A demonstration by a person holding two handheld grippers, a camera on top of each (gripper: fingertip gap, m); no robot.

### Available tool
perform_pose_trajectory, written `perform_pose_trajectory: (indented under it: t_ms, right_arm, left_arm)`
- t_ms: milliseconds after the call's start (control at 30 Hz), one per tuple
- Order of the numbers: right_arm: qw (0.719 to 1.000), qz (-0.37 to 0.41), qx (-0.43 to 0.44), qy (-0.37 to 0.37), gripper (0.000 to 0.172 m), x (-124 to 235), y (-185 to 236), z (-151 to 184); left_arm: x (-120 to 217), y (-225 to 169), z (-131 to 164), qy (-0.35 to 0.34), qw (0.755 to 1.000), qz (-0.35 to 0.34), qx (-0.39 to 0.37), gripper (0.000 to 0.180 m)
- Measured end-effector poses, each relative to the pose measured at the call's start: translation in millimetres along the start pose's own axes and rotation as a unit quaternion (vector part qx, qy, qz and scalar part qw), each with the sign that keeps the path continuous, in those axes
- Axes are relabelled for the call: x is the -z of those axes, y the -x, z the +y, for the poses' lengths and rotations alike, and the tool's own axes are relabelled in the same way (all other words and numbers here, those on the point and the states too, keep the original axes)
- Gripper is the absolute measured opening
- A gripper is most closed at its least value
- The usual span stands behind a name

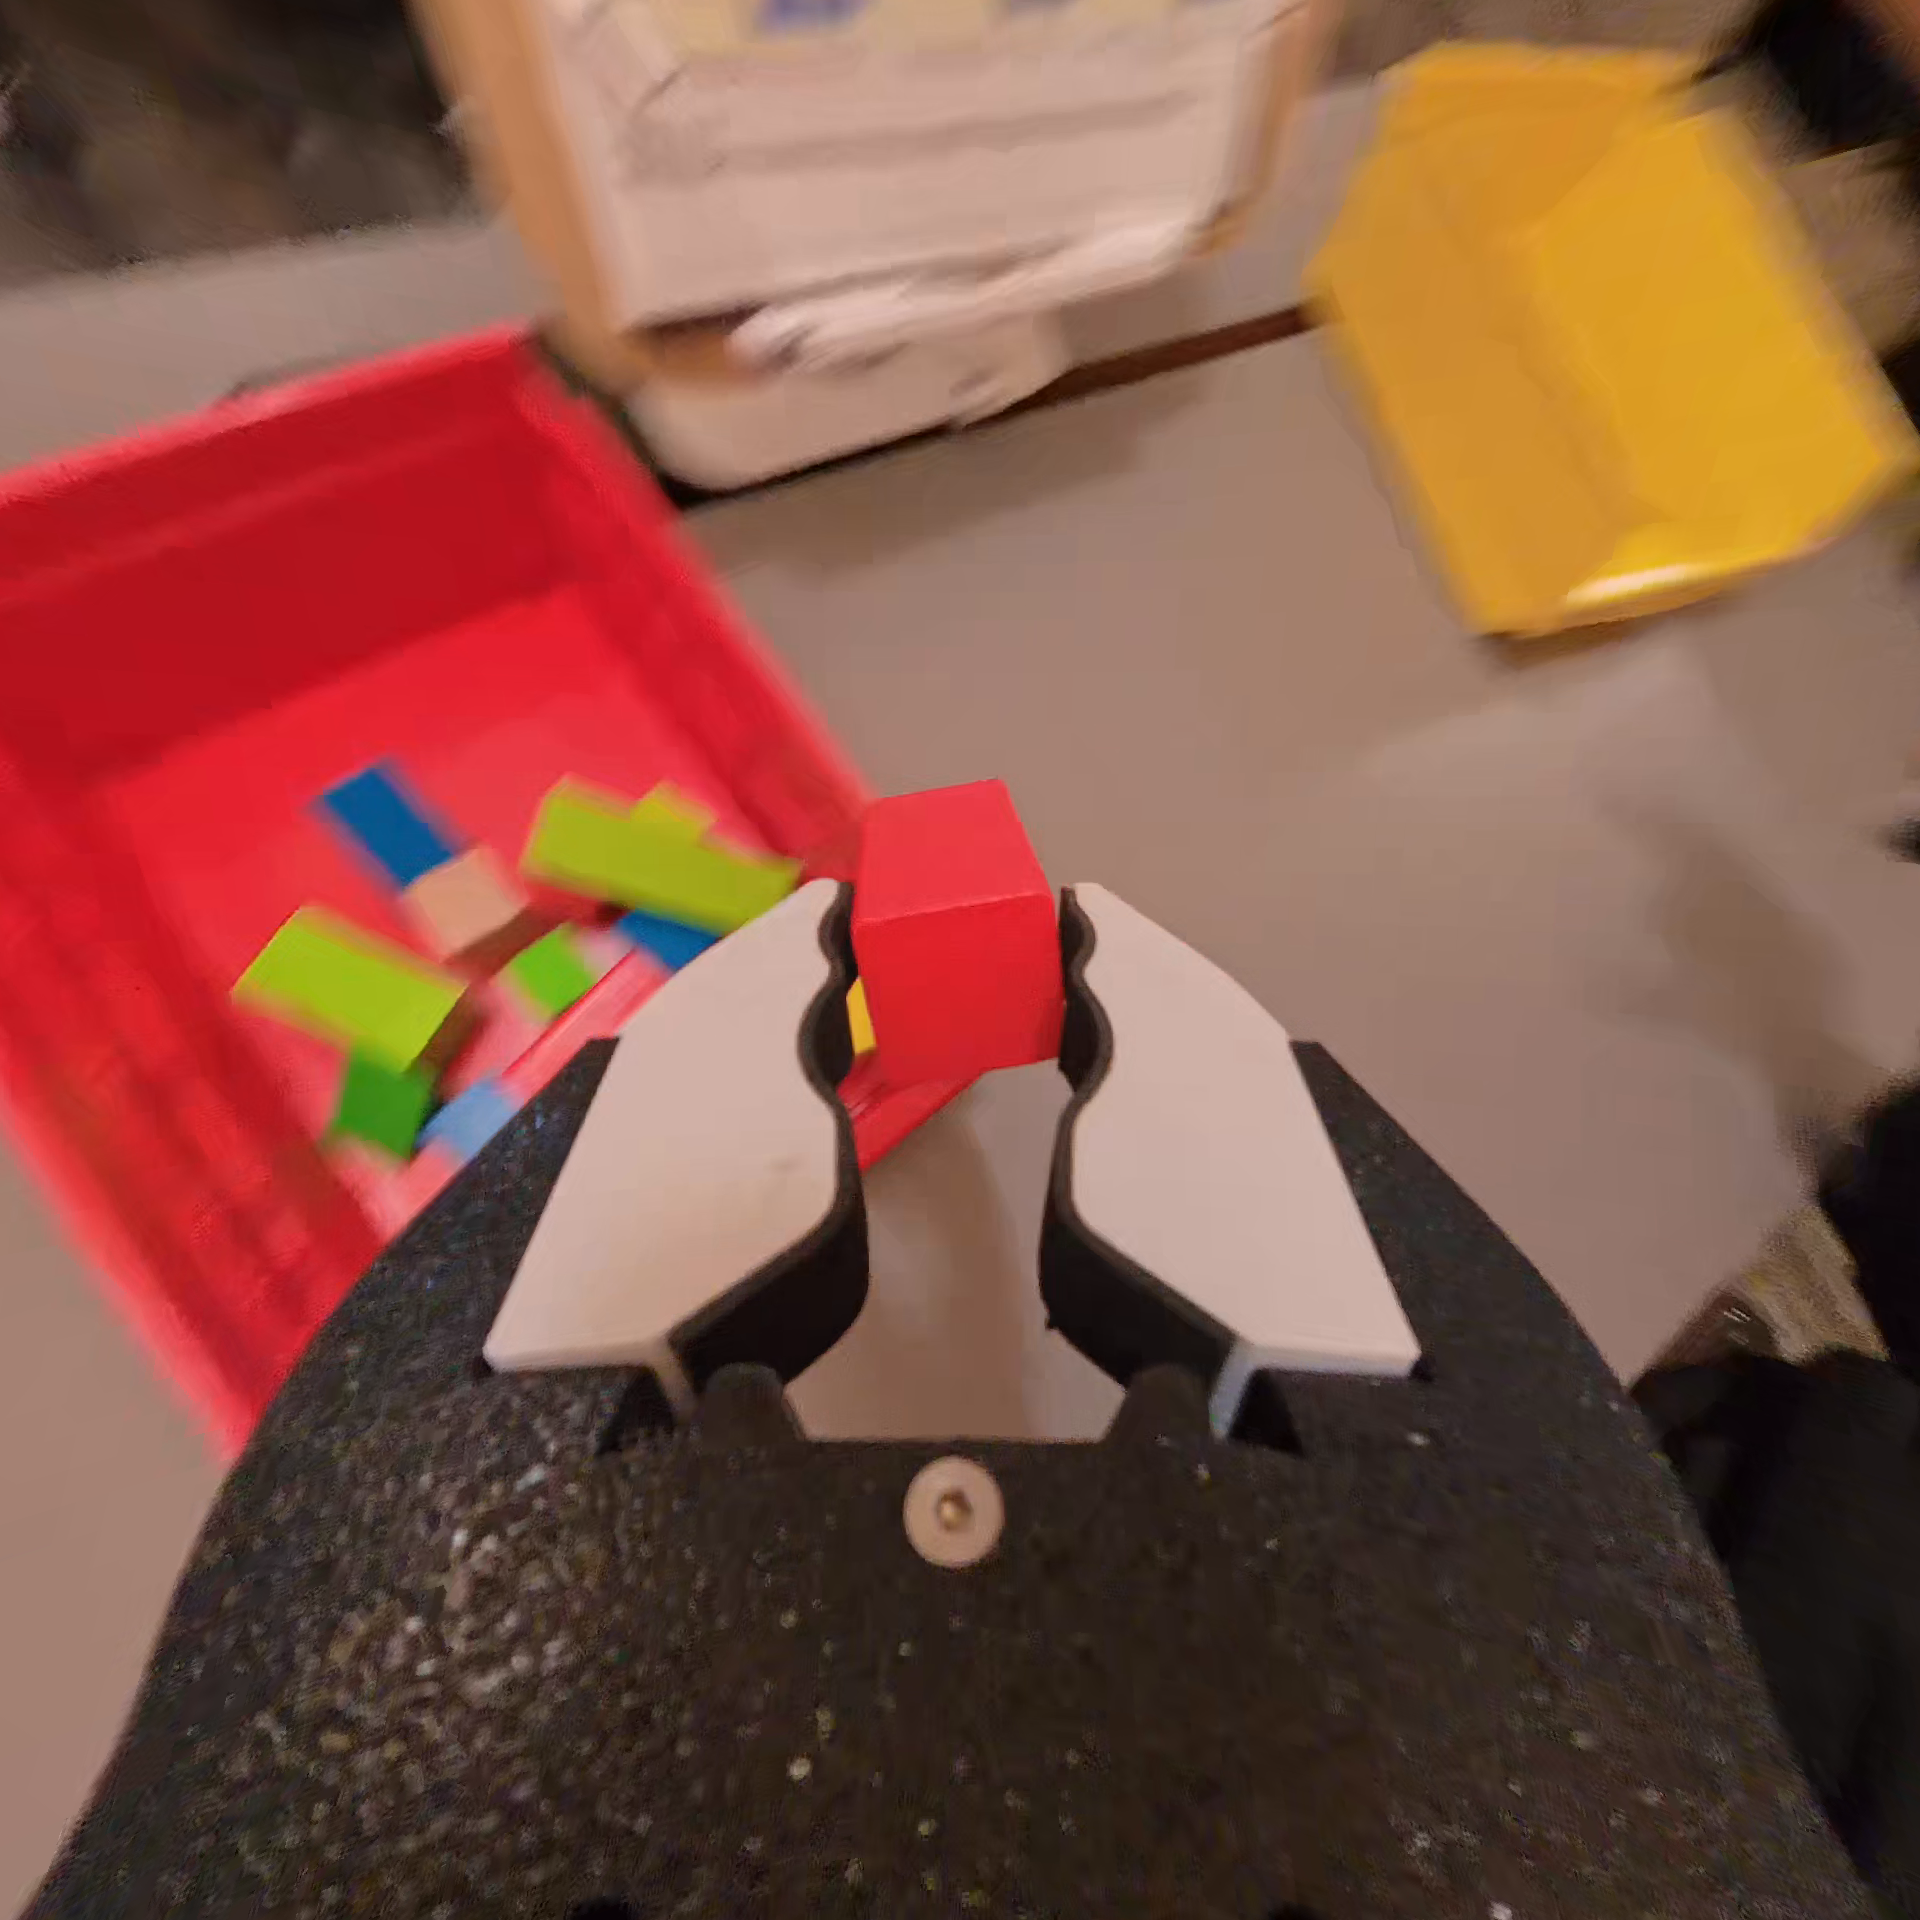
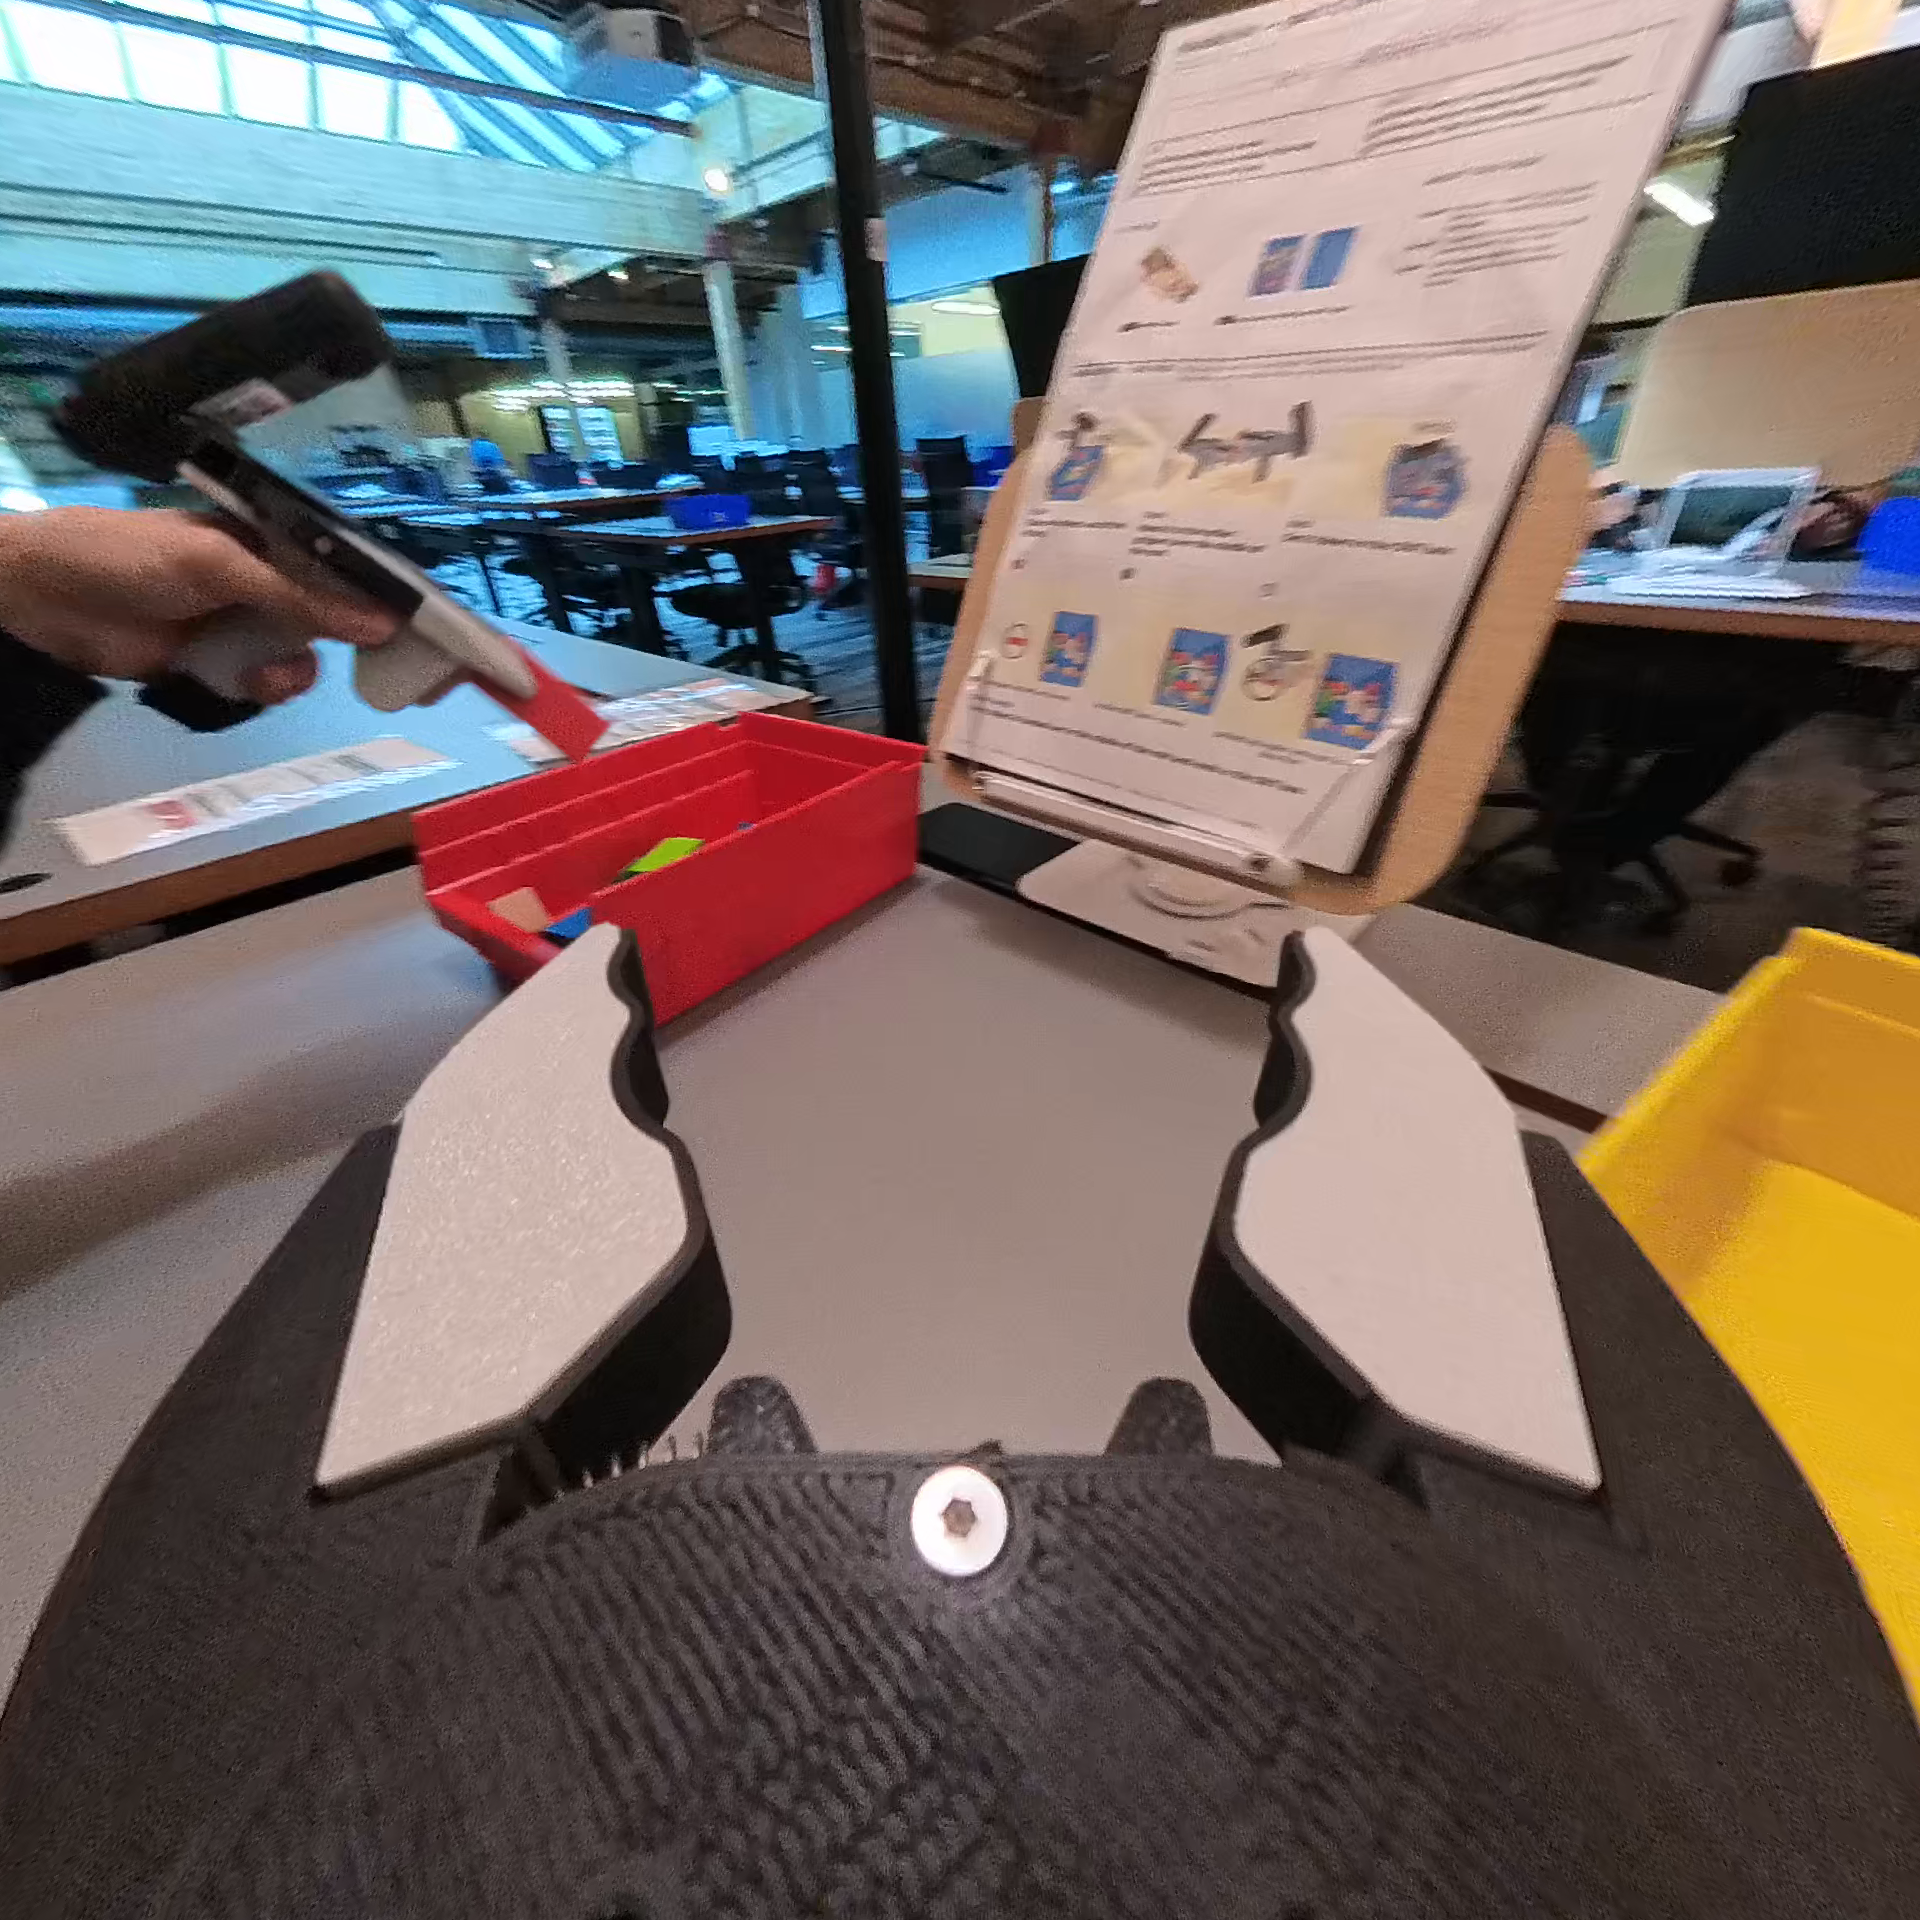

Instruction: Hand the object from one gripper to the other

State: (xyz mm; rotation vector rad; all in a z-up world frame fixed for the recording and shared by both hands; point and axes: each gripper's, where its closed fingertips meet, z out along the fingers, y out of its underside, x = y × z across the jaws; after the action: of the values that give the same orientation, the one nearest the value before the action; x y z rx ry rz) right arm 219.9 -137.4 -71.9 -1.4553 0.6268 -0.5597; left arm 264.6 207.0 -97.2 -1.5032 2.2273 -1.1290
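Grey tabletop [image 2: 935,1091]: red block [image 1: 951,935] is being clamped by left gripper [image 1: 956,966] above red bin [image 2: 727,883], up-left of right gripper [image 2: 956,997], whose fingers are being held wide apart.

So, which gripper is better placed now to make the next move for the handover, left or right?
Right, probably. The right gripper is wide open with nothing between its fingers, low over the table. The left gripper already clamps the red block above the red bin, so it need only hold still.
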Motion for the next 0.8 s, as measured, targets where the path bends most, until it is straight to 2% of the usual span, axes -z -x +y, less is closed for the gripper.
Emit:
perform_pose_trajectory:
  t_ms: [33, 167, 300, 433, 533, 800]
  right_arm:
    - [1.000, -0.020, -0.009, -0.001, 0.113, -4.6, 9.3, 1.0]
    - [0.992, -0.114, -0.046, -0.010, 0.110, -18.0, 51.6, 1.9]
    - [0.970, -0.224, -0.095, -0.018, 0.110, -21.6, 95.3, -0.2]
    - [0.945, -0.302, -0.129, -0.003, 0.096, -19.2, 120.0, 4.6]
    - [0.935, -0.333, -0.125, 0.001, 0.083, -15.7, 127.2, 7.2]
    - [0.941, -0.327, -0.084, -0.017, 0.040, -8.4, 114.2, 4.8]
  left_arm:
    - [2.6, -23.3, -8.7, -0.034, 0.998, 0.046, -0.025, 0.036]
    - [5.2, -108.3, -20.1, -0.129, 0.966, 0.195, -0.111, 0.036]
    - [-2.7, -185.3, -6.8, -0.182, 0.905, 0.328, -0.202, 0.036]
    - [-13.5, -240.8, 8.6, -0.208, 0.851, 0.401, -0.268, 0.036]
    - [-20.8, -266.5, 13.8, -0.209, 0.827, 0.446, -0.272, 0.036]
    - [-33.0, -289.5, 19.2, -0.217, 0.801, 0.493, -0.263, 0.036]
